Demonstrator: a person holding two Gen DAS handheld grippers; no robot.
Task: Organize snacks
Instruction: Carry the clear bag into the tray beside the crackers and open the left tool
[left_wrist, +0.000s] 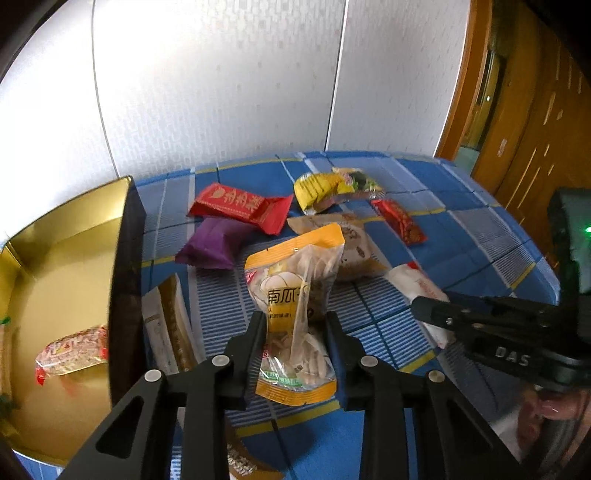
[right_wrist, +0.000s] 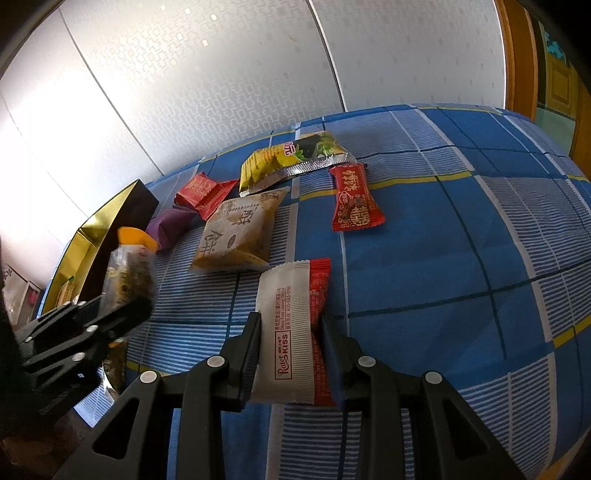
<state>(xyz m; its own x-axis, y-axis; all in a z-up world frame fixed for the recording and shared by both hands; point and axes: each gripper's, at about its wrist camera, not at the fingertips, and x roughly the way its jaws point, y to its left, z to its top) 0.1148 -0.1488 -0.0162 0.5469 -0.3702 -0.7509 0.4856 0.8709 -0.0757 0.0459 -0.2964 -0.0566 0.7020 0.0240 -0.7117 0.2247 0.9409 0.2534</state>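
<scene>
As seen from the left wrist, the left gripper (left_wrist: 295, 332) is clamped on a clear plastic pouch of pale seeds with orange-yellow ends (left_wrist: 295, 314), pinched at its waist and standing upright, tilted a bit, over the blue checked cloth (left_wrist: 461, 206). Just left of it: black-walled tin box with gold lining (left_wrist: 74, 266), one red-and-clear wrapped snack (left_wrist: 70, 354) lying inside. On the cloth beyond the pouch: red foil packet (left_wrist: 240, 206), purple pillow packet (left_wrist: 214, 240) touching it, yellow crinkled bag (left_wrist: 332, 186), tan paper-look packet (left_wrist: 351, 243), small red candy wrapper (left_wrist: 400, 221). Right gripper (left_wrist: 428, 312) enters from the right, over a white packet. From the right wrist, the right gripper (right_wrist: 291, 332) is closed on a white sachet with a red edge, printed "KISS" (right_wrist: 291, 332), pads pressing both long sides; whether it is lifted off the cloth, can't tell. Left gripper with its pouch sits at left, beside the box.
</scene>
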